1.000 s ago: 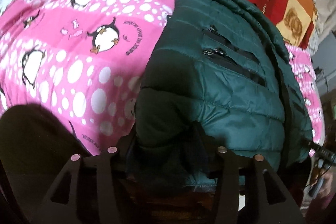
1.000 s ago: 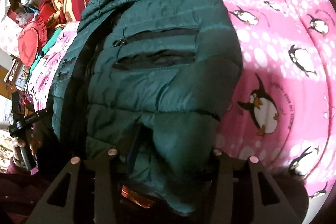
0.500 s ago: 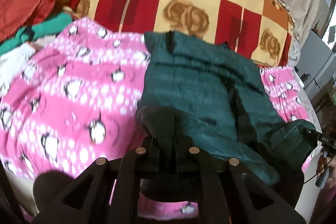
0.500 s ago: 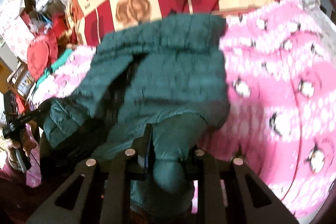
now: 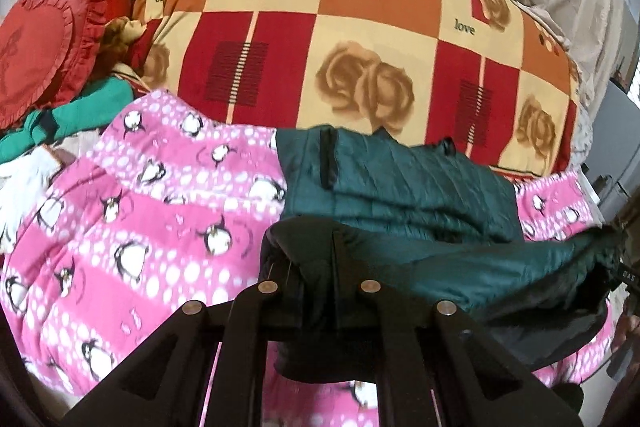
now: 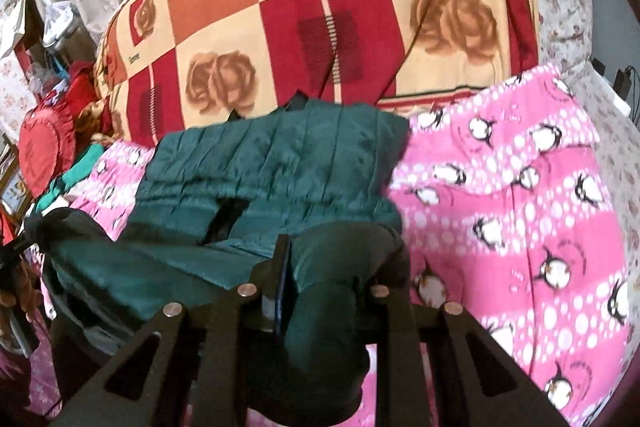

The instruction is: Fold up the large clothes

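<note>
1. Left wrist view: a bed under a pink penguin blanket (image 5: pixel 132 227), with a big rose-patterned quilt (image 5: pixel 360 39) piled behind. The dark green puffer jacket (image 5: pixel 404 187) lies on the blanket. The left claw (image 5: pixel 316 267) is clamped on its near hem corner, lifted off the bed.
2. Right wrist view: the same bed. The right claw (image 6: pixel 316 267) is clamped on the opposite hem corner of the jacket (image 6: pixel 280 167). The raised edge sags between the two claws.
3. To fold well, I judge both corners should travel level toward the collar, taut, and land square before either claw lets go.
</note>
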Available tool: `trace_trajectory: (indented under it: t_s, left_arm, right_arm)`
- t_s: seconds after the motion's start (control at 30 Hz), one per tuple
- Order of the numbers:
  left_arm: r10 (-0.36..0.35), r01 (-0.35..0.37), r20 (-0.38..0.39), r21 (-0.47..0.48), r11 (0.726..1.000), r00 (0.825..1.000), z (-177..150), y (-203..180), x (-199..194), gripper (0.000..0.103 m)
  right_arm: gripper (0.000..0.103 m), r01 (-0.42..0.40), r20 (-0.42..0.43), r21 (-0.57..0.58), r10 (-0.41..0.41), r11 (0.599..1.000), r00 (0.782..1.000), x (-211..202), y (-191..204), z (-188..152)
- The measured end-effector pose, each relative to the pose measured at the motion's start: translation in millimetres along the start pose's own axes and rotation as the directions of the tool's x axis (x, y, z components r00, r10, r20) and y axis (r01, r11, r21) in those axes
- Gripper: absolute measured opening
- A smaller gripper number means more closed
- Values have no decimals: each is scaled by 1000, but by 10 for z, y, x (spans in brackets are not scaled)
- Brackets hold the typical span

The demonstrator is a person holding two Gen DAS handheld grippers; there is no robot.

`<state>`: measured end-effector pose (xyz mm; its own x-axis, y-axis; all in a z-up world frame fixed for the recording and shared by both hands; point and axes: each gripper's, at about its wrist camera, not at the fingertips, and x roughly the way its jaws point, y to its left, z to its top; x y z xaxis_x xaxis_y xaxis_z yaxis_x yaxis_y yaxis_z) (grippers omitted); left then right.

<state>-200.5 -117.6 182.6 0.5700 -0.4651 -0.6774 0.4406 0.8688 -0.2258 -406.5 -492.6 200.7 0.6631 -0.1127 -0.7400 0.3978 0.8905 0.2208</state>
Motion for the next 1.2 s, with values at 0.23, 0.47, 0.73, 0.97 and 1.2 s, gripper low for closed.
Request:
trace_trajectory:
  t_s: [0.23, 0.47, 0.73, 0.97, 1.2]
  left_arm:
    - [38, -38, 43, -2, 999, 998, 391, -63, 253, 0]
    - [93, -94, 73, 16, 995, 993, 775, -176, 617, 0]
    - [128, -127, 36, -33, 991, 991, 1131, -195, 1273, 0]
    - [172, -176, -48, -97, 980, 984, 1173, -89, 1956, 0]
    - [218, -221, -64, -47, 974, 974, 1084, -142, 2259, 0]
  right_arm:
    - [21, 43, 3, 32, -43, 999, 999, 293, -122, 355]
    - [21, 76, 8, 56, -76, 996, 997, 678, -222, 795]
    - [21, 107, -40, 95, -103, 990, 994, 1343, -335, 1203]
    - [21, 133, -76, 140, -123, 981, 989, 1970, -476, 1259]
    - [26, 124, -102, 204, -105, 971, 989, 2350, -579, 1213]
